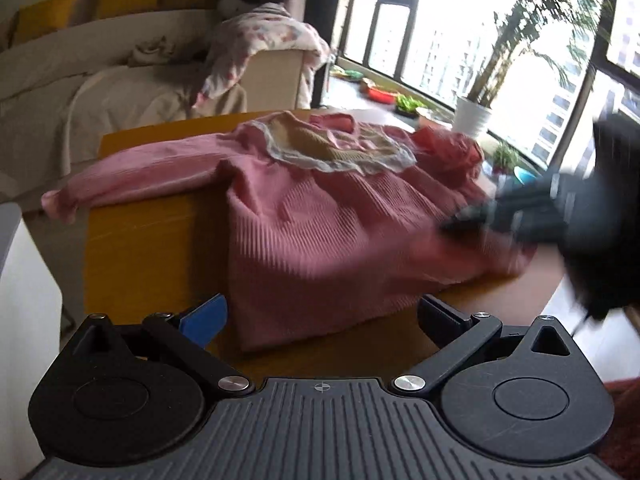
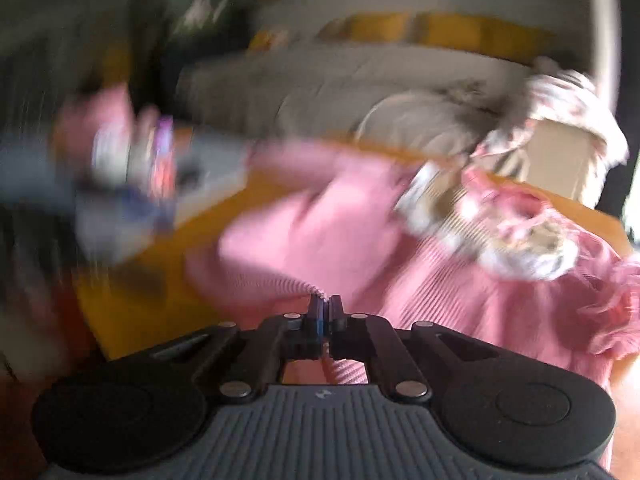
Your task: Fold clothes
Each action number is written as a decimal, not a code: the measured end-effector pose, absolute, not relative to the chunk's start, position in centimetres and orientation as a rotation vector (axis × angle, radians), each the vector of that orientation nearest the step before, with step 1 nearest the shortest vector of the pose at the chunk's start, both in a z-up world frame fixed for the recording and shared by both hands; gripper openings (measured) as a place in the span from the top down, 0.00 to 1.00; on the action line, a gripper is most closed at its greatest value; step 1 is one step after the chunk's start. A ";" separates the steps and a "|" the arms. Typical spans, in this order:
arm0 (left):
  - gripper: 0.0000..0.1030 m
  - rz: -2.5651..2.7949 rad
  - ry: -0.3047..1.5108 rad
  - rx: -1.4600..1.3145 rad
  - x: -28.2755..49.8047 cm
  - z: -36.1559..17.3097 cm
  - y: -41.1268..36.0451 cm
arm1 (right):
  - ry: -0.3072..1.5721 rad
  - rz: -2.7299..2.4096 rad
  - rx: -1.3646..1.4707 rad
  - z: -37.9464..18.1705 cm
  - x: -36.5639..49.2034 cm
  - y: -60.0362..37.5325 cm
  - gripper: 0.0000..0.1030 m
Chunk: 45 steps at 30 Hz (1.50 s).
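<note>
A pink ribbed sweater (image 1: pixel 320 224) with a beige lace-edged collar (image 1: pixel 340 148) lies spread on the yellow table (image 1: pixel 140 248), one sleeve (image 1: pixel 120 184) reaching over the left edge. My left gripper (image 1: pixel 322 318) hovers open just before the sweater's near hem, nothing between its fingers. The right gripper (image 1: pixel 472 220) shows blurred at the sweater's right side. In the right wrist view, the right gripper (image 2: pixel 325 304) is shut on the edge of the pink sweater (image 2: pixel 360 240), ribbed cloth pinched between the fingertips. That view is heavily blurred.
Behind the table stands a beige sofa (image 1: pixel 120 80) with yellow cushions and a floral blanket (image 1: pixel 264 40). Large windows, a white potted plant (image 1: pixel 472 116) and bowls on the sill are at the right. A white surface (image 1: pixel 24 288) lies at the left.
</note>
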<state>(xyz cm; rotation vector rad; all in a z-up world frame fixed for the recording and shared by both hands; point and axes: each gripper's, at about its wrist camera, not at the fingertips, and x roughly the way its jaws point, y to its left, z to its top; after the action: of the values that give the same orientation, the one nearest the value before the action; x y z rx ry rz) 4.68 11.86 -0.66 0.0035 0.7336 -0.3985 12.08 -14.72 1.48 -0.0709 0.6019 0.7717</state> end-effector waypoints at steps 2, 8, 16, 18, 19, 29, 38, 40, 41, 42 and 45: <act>0.00 -0.400 0.736 0.024 4.9 -0.8 11.4 | 0.606 0.815 0.072 3.5 12.8 -17.0 0.95; 0.00 -0.376 0.703 0.018 5.1 -0.1 12.1 | 0.519 0.720 0.045 4.8 10.4 -22.1 0.72; 0.00 -0.390 0.735 -0.022 5.6 -0.3 13.0 | 0.611 0.543 -0.065 -0.1 9.5 -24.7 0.61; 0.00 -0.438 0.730 -0.066 6.3 -0.3 12.4 | 0.643 0.534 -0.054 -1.4 9.8 -24.5 0.61; 0.00 -0.462 0.727 -0.089 6.6 -0.3 12.1 | 0.655 0.531 -0.059 -1.9 9.9 -24.3 0.61; 0.00 -0.527 0.846 -0.153 9.1 -3.4 10.4 | 0.694 0.513 -0.198 -3.4 9.4 -24.4 0.45; 0.00 -0.556 0.843 -0.305 13.0 -4.0 8.6 | 0.518 0.326 -0.387 -0.7 16.6 -24.2 0.19; 0.00 -0.562 0.837 -0.343 14.0 -4.1 8.2 | 0.556 0.293 -0.411 -1.9 19.0 -23.6 0.19; 0.00 -0.564 0.834 -0.362 14.5 -4.1 8.0 | 0.576 0.274 -0.425 -2.6 20.1 -23.4 0.23; 0.00 -0.567 0.830 -0.381 15.0 -4.1 7.8 | 0.601 0.258 -0.432 -3.3 21.2 -23.3 0.50; 0.00 -0.575 0.821 -0.438 16.4 -4.2 7.2 | 0.701 0.254 -0.316 -3.2 23.9 -24.8 0.83</act>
<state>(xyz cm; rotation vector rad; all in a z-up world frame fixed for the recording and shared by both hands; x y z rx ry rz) 16.39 7.20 -4.18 -0.4376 0.8205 -0.5747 23.88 -24.76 -3.23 -0.3162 0.7006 0.2543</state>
